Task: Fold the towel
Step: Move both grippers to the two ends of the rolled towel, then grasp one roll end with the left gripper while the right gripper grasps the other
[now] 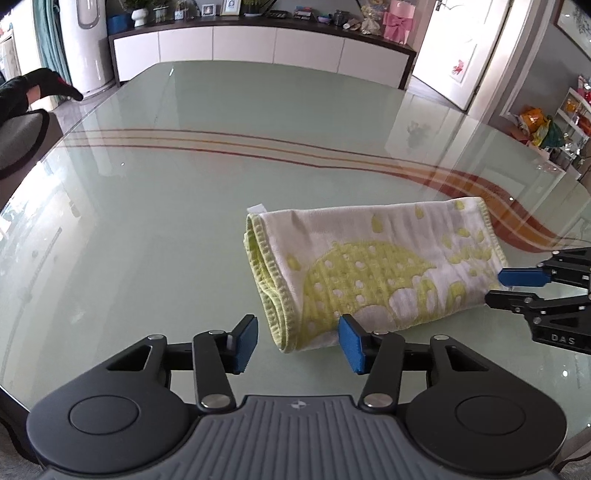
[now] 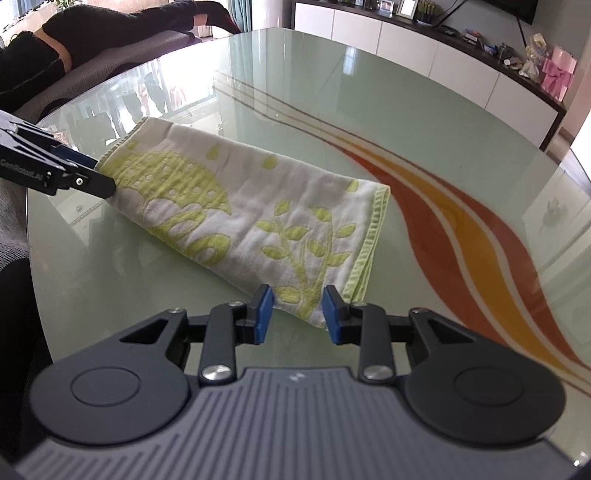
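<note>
towel [image 2: 258,210] on table [image 1: 184,221]: left tongs [image 1: 301,343] and right tongs [image 2: 297,314], both spread, should close squarely on its near corners.

Large glass-topped table [image 1: 221,122], pale green, with red, orange and yellow curved stripes [image 2: 461,229] sweeping toward 4 o'clock. Surface glossy, mirrors windows and room. At 12 o'clock a long low sideboard [image 1: 258,48], white doors, dark top, crowded with photo frames [image 1: 231,6], small plants and a pink gift box with bow [image 1: 397,22]. Tall white floor-standing unit [image 1: 85,44] at 10 o'clock, teal curtain [image 1: 46,37] beside it. White door [image 1: 461,55] at 2 o'clock. Cluttered shelf [image 1: 569,122] at 3 o'clock. Grey sofa [image 2: 110,55] at 10 o'clock in right wrist view, a person in black [image 2: 110,29] lying on it. Daylight, bright.
</note>
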A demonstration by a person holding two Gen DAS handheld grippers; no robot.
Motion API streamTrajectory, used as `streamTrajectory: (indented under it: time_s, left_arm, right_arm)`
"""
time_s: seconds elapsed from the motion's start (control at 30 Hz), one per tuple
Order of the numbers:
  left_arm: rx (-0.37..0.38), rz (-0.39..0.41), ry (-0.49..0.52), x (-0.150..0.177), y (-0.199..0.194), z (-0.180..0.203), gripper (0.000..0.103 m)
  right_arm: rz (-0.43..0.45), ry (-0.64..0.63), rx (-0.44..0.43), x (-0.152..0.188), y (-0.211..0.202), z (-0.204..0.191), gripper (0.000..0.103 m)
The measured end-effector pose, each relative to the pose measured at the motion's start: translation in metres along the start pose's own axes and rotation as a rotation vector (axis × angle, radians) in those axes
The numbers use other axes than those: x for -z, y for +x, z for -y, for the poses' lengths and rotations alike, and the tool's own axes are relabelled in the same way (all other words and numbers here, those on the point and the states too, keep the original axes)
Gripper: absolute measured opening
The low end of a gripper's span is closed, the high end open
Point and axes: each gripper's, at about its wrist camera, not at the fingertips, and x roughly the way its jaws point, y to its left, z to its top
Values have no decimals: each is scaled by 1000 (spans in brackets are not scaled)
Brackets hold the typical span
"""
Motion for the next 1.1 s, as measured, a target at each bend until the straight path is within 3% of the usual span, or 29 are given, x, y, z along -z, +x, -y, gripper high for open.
streamTrajectory:
  time_s: [0.1, 0.33, 0.67, 0.8, 1.1]
  left_arm:
    - [5, -24, -17, 1, 9, 0, 40]
    - [-19, -27, -20, -1, 10, 3, 40]
    - [-28, 21, -99, 6, -11, 3, 44]
    - [4, 21, -149, 10, -17, -2, 44]
    - [25, -16, -195, 17, -8, -3, 44]
  right_arm:
    - [-1, 0, -1, 0, 0, 0, 30]
    - [1, 3, 5, -2, 0, -1, 30]
    - [140, -43, -34, -36, -25, -9, 30]
    - [133, -84, -89, -61, -5, -17, 18]
    - [55, -115, -110, -91, 46, -23, 14]
